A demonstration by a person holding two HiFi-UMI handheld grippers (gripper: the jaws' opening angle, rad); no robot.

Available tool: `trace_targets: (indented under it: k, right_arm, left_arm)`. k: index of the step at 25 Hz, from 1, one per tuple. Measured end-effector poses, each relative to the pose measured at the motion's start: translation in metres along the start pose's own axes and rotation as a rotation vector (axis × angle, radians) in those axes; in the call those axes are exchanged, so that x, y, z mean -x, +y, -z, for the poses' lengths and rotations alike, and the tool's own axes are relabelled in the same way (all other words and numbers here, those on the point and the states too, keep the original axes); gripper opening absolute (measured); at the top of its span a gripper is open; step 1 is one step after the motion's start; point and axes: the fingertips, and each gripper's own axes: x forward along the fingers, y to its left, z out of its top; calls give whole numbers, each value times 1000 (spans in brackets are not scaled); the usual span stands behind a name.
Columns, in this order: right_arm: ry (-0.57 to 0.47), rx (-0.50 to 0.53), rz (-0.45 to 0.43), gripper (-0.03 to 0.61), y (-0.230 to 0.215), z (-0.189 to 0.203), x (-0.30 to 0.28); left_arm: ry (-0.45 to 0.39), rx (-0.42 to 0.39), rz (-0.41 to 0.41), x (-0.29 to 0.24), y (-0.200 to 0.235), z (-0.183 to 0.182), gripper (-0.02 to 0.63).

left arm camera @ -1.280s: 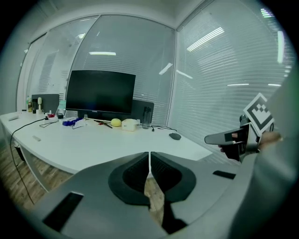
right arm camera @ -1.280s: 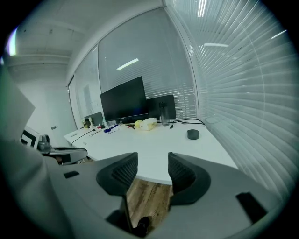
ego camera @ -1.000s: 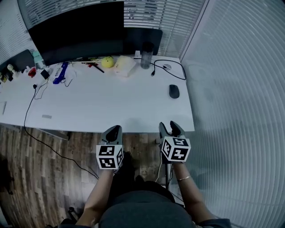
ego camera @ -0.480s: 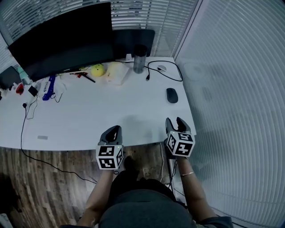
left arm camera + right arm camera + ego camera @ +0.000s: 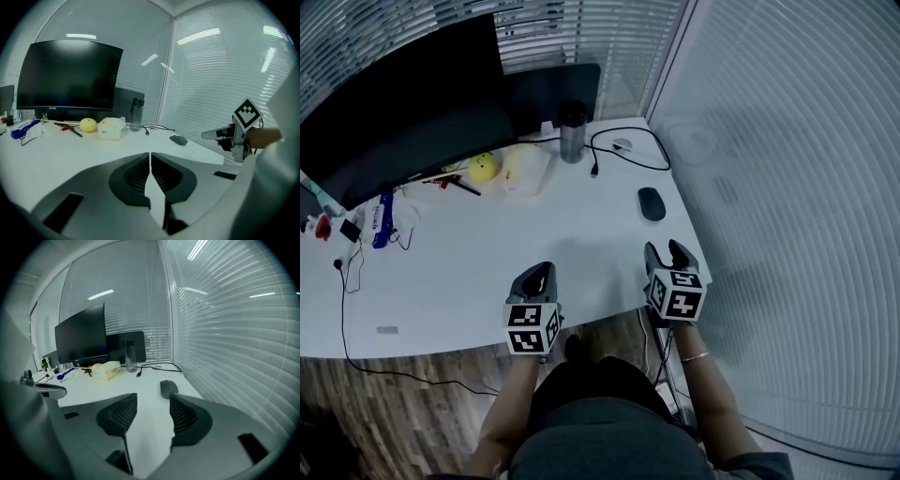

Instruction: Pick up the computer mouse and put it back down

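Black, oval and low, the computer mouse (image 5: pixel 652 203) lies on the white desk (image 5: pixel 469 262) near its right edge, a little ahead of the right gripper (image 5: pixel 666 251) and untouched. That gripper hovers over the desk's near edge. Its dark jaws have just been opening a little wider and stand apart with nothing between them. The left gripper (image 5: pixel 540 274) hangs beside it, jaws pressed together and empty. A wide black monitor (image 5: pixel 403 122) stands at the desk's back.
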Motion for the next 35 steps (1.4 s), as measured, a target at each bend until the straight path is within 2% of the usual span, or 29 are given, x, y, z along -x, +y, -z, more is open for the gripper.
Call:
trace_targets:
  k: [16,23,35]
  right_arm:
    - [29,0,68,249,-16,-11,-37]
    - [67,14,45,270,-22,-23,-70]
    - [148,70,12,299,-38,-20,-132]
  left_arm:
    - [33,-34,91,-48,-10,-20,31]
    - [65,-33,122,-78,-16,-26,31]
    - [100,-3,96,-123,-3,-26,31]
